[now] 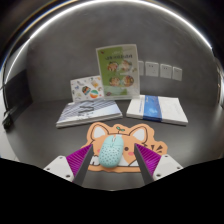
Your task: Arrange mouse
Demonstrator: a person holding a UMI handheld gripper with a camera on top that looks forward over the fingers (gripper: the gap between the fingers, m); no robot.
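Note:
A light blue speckled mouse (pixel 111 153) lies on an orange animal-shaped mouse mat (pixel 128 132) on the grey table. My gripper (pixel 113 149) is open around the mouse. The mouse stands between the two fingers with a gap at each side and rests on the mat. The purple pads show on the left finger (pixel 79 158) and the right finger (pixel 150 160).
Beyond the mat lie a flat book (pixel 88 113) on the left and a blue-and-white book (pixel 157 109) on the right. Two picture booklets (pixel 118 72) (pixel 87 88) lean upright against the wall. Wall sockets (pixel 163 70) sit to the right. A dark object (pixel 12 95) stands far left.

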